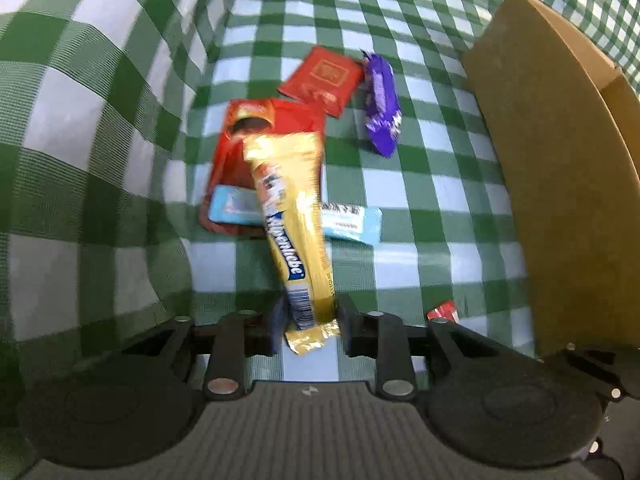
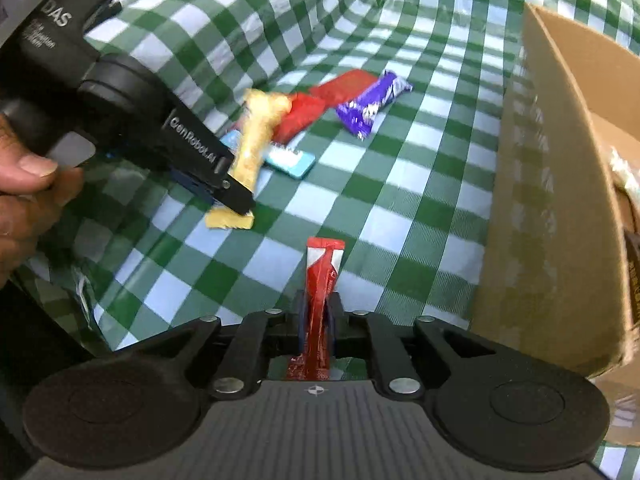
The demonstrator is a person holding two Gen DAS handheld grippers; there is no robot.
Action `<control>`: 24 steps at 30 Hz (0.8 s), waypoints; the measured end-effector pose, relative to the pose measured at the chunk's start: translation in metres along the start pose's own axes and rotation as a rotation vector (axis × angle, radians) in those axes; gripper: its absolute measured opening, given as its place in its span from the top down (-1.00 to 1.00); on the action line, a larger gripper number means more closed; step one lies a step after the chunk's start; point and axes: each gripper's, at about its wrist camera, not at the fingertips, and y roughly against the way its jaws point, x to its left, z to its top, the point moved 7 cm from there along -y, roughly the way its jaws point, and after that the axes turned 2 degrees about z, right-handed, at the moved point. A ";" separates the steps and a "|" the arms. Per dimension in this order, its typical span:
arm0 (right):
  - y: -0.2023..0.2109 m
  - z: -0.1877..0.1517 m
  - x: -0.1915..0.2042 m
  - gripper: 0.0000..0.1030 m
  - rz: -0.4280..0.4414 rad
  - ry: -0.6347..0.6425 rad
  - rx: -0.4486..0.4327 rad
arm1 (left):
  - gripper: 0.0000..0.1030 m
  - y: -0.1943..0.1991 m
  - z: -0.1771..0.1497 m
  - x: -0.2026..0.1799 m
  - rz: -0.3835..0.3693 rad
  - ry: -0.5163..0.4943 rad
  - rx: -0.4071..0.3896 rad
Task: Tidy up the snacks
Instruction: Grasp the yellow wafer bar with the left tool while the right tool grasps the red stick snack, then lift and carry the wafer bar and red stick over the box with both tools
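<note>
Left gripper (image 1: 310, 330) clamped on yellow bar (image 1: 294, 216), raised above checked cloth (image 1: 420, 184). Right gripper (image 2: 318, 316) clamped on red stick (image 2: 320, 280), near cardboard box (image 2: 560, 184) wall. Loose pile beyond: blue packet (image 1: 352, 222), red pouch (image 1: 240, 140), red sachet (image 1: 324, 78), purple wrapper (image 1: 382, 104). Open cloth between pile and box edge.

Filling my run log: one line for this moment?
left gripper: holds yellow bar | right gripper: holds red stick | box: right
</note>
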 end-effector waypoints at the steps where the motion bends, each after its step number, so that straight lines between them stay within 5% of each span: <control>1: -0.001 -0.001 -0.001 0.74 -0.006 0.004 0.000 | 0.26 0.001 0.001 0.002 -0.010 0.016 -0.008; 19: -0.006 -0.001 0.003 0.78 -0.036 0.060 -0.025 | 0.21 -0.009 0.012 -0.012 0.022 0.001 -0.012; 22: -0.003 0.001 0.003 0.79 -0.052 0.063 -0.049 | 0.48 -0.009 0.011 -0.013 0.036 -0.020 -0.013; 24: 0.001 0.004 0.002 0.79 -0.055 0.060 -0.072 | 0.48 -0.007 0.012 -0.012 0.036 -0.020 -0.025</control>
